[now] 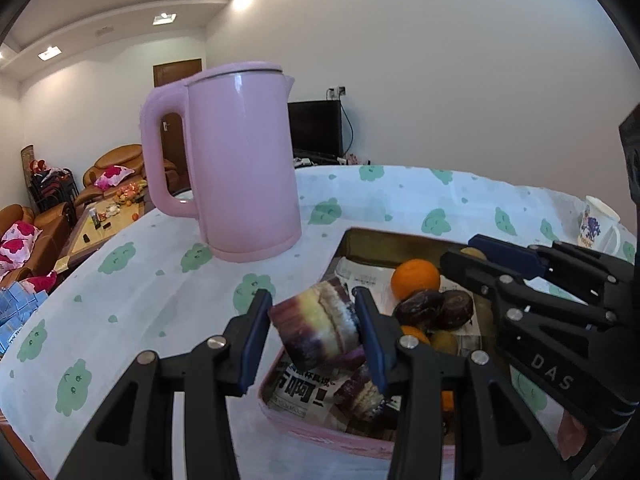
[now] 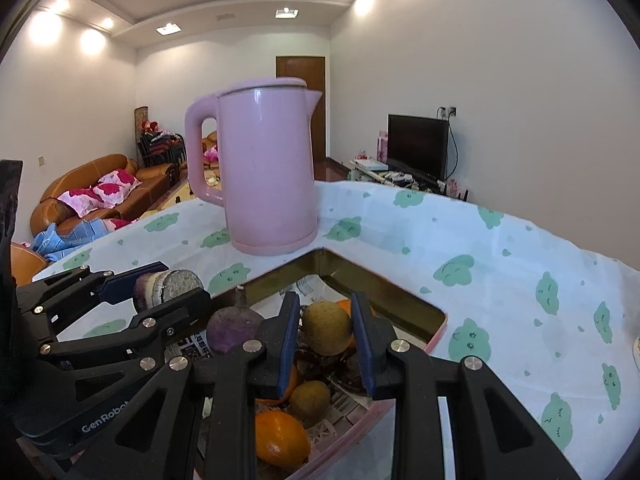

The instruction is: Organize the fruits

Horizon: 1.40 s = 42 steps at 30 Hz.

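Over the near left corner of the tin (image 1: 280, 364), which sits on the table (image 1: 168, 280) in front of the pink kettle (image 1: 240, 160), the left gripper (image 1: 314, 334) holds a short piece of sugarcane (image 1: 316, 328) clear of the other fruit. Its blue pads (image 1: 256, 336) press on the two cut ends, so the purple rind faces up and down. From the right wrist view the same piece (image 2: 168, 292) sits between those fingers at the tin's left edge.

The cane looks stiff and fairly dense, so it should bear a firm squeeze without bruising. The cut faces are likely moist and fibrous, which gives some grip; the waxy rind would probably be more slippery.

The right gripper (image 2: 326, 336) hangs over the middle of the tin with its jaws partly apart, holding nothing. A brown-yellow round fruit (image 2: 326, 326) shows between the pads; whether they touch it I cannot tell. That fruit looks light and firm and is best taken across its widest part. The oranges (image 1: 414, 278) are softer and may roll. The dark dates (image 1: 436, 308) look soft and sticky, needing a gentle pinch.
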Available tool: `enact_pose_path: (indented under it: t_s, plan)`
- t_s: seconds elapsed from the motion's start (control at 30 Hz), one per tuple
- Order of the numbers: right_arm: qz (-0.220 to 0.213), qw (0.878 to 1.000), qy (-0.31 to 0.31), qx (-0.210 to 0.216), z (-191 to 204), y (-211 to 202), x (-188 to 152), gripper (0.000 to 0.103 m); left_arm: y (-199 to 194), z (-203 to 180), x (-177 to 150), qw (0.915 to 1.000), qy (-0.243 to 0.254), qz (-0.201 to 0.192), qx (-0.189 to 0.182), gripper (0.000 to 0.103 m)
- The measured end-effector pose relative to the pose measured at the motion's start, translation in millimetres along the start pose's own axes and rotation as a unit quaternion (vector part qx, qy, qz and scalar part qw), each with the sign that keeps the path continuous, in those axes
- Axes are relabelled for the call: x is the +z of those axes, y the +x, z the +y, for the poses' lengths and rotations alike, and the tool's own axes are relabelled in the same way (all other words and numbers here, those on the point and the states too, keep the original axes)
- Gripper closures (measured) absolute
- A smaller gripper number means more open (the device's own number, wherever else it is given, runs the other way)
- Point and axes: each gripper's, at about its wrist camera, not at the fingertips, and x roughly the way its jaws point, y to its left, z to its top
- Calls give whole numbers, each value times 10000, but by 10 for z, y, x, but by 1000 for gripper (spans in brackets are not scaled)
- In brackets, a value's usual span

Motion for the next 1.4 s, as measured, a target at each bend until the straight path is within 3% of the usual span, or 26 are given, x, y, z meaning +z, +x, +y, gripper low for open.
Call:
enact_pose_path:
  t_s: [0.37, 0.57, 0.67, 1.03, 1.4]
  plan:
    - [409, 9991, 47, 28, -26, 149, -43, 75, 115, -32, -43, 9995, 103, 284, -52, 57]
    - [623, 9980, 7, 88, 3, 194, -67, 74, 109, -66, -50, 9994, 202, 286, -19, 50]
    - [680, 9976, 92, 7, -27, 198, -75, 63, 115, -56, -48, 9994, 183, 296, -37, 50]
    - [481, 9979, 351, -250, -171, -52, -103, 46, -80, -68, 13, 9998, 173, -7, -72, 29]
    - [97, 9957, 512, -762, -372, -480, -114, 39, -286, -133, 75, 9995, 135, -250, -110, 25]
